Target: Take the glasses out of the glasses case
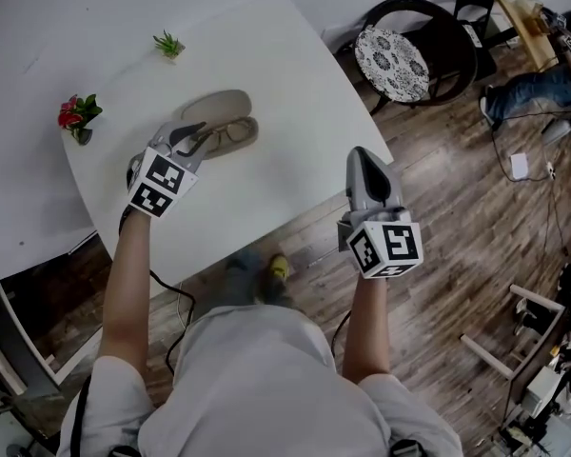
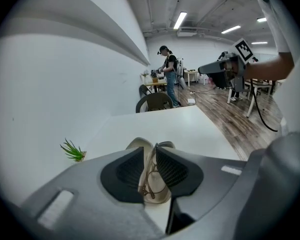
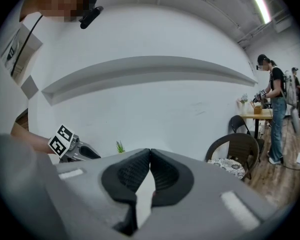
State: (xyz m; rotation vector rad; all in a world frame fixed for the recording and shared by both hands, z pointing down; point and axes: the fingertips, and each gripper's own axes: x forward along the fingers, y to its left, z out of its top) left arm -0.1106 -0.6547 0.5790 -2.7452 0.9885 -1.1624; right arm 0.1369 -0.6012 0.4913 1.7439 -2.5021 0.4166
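An open beige glasses case (image 1: 216,109) lies on the white table (image 1: 295,112). Thin-framed glasses (image 1: 234,133) rest in its nearer half. My left gripper (image 1: 207,139) is at the glasses' left end. In the left gripper view its jaws (image 2: 154,146) stand almost together, with the wire frame of the glasses (image 2: 149,181) running between the pads over the case (image 2: 136,144). My right gripper (image 1: 361,152) hovers at the table's right front edge, well right of the case. It is shut with nothing in it (image 3: 150,152).
A small green plant (image 1: 168,44) stands behind the case and a red-flowered one (image 1: 78,114) at the table's left edge. A dark chair with a patterned cushion (image 1: 404,57) stands off the far right corner. A person (image 2: 169,74) works at a distant desk.
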